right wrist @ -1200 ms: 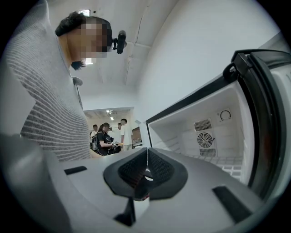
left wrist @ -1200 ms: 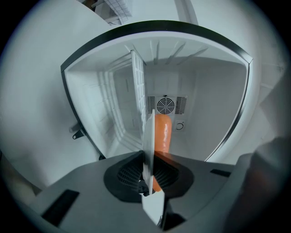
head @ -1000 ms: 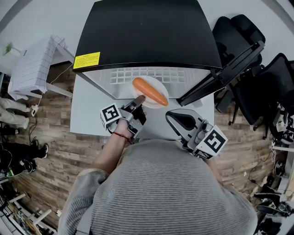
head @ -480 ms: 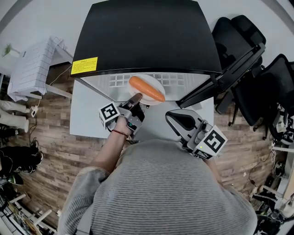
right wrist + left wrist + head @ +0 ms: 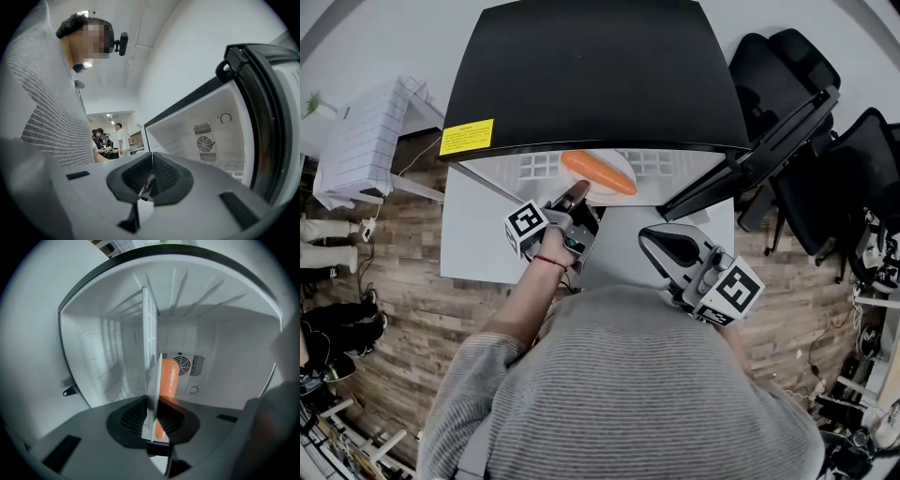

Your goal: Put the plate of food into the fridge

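Note:
A white plate [image 5: 617, 161] bearing an orange carrot [image 5: 598, 172] sits at the mouth of the open black fridge [image 5: 591, 75], its far half hidden under the fridge's top edge. My left gripper [image 5: 575, 195] is shut on the plate's near rim. In the left gripper view the plate [image 5: 151, 394] stands edge-on between the jaws of the left gripper [image 5: 152, 420], the carrot [image 5: 168, 378] to its right, the white fridge interior [image 5: 108, 362] and back-wall fan [image 5: 183, 364] beyond. My right gripper [image 5: 652, 239] hangs lower right, shut and empty; in its own view the right gripper [image 5: 150, 176] has its pads together.
The fridge door [image 5: 750, 155] swings open to the right. A wire shelf [image 5: 534, 165] shows inside the fridge. Black office chairs [image 5: 825, 178] stand at the right, a white rack [image 5: 366, 141] at the left. Several people [image 5: 110, 140] stand far behind.
My left gripper has carried the plate and carrot forward, deeper under the fridge's top edge. The right gripper has stayed where it was.

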`<action>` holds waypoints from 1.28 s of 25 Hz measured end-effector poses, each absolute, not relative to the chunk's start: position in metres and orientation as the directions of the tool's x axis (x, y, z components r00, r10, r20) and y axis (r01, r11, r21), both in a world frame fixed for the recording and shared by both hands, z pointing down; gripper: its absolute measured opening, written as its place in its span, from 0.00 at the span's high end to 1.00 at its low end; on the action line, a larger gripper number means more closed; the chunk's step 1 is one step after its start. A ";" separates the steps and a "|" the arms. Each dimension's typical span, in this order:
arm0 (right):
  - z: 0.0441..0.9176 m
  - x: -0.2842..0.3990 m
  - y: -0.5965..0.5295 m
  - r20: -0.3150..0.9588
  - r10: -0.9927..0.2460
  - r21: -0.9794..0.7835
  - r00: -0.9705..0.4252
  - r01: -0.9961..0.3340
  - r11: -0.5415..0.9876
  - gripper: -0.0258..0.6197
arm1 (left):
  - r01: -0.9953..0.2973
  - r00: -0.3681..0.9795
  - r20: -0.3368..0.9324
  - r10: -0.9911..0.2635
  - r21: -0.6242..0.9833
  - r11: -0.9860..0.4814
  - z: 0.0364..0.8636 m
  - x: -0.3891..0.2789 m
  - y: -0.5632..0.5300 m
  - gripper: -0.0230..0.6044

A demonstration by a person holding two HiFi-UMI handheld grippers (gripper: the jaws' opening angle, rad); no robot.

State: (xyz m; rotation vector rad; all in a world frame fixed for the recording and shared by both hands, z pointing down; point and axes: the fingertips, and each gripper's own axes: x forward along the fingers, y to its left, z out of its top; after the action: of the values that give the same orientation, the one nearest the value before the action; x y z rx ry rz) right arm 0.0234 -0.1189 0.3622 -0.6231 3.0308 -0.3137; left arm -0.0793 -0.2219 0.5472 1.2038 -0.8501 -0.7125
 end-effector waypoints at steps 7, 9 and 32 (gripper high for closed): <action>0.362 0.029 -0.118 0.007 -0.404 -0.207 -0.915 -0.397 0.894 0.94 | 0.042 0.496 0.181 -0.849 0.972 0.232 0.548 -0.077 -0.229 0.88; 0.362 0.029 -0.118 0.008 -0.406 -0.209 -0.914 -0.398 0.893 0.94 | 0.043 0.491 0.188 -0.851 0.970 0.239 0.548 -0.077 -0.232 0.88; 0.361 0.030 -0.118 -0.003 -0.398 -0.216 -0.917 -0.389 0.896 0.94 | 0.024 0.504 0.102 -0.858 0.991 0.132 0.538 -0.076 -0.240 0.66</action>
State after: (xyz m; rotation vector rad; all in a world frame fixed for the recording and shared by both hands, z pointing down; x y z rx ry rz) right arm 0.0303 -0.1177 0.3609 -0.6257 3.0130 -0.3277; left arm -0.0764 -0.2397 0.5377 1.2842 -0.8330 -0.7608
